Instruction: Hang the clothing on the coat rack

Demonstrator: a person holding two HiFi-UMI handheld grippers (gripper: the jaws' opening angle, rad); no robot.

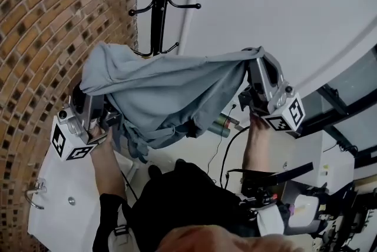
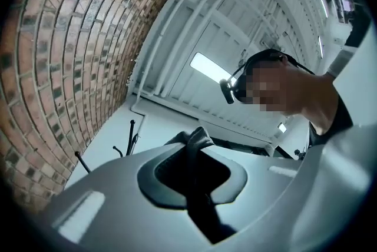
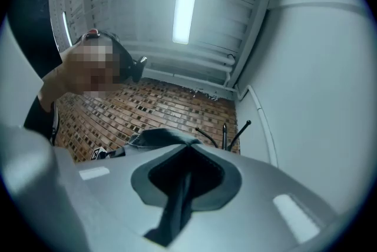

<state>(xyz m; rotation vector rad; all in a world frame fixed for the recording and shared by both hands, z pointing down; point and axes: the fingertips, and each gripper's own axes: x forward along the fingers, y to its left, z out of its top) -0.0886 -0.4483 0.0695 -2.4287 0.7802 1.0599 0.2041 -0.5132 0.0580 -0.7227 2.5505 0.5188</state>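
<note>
A grey garment (image 1: 168, 92) hangs stretched between my two grippers, held up just below the black coat rack (image 1: 158, 3). My left gripper (image 1: 94, 98) is shut on the garment's left end, and the cloth covers its tips. At the right end, my right gripper (image 1: 257, 62) is shut on the other edge. In the left gripper view a dark fold of garment (image 2: 200, 186) is pinched between the closed jaws of the left gripper (image 2: 197, 140), with rack hooks (image 2: 131, 138) behind. In the right gripper view the garment (image 3: 177, 198) runs through the shut right gripper (image 3: 189, 153), with the rack's hooks (image 3: 225, 134) beyond.
A brick wall (image 1: 41, 27) stands at the left, beside a white wall (image 1: 277, 3) behind the rack. A white cabinet (image 1: 53, 204) with a metal handle sits low at the left. Cables and equipment (image 1: 306, 204) crowd the lower right.
</note>
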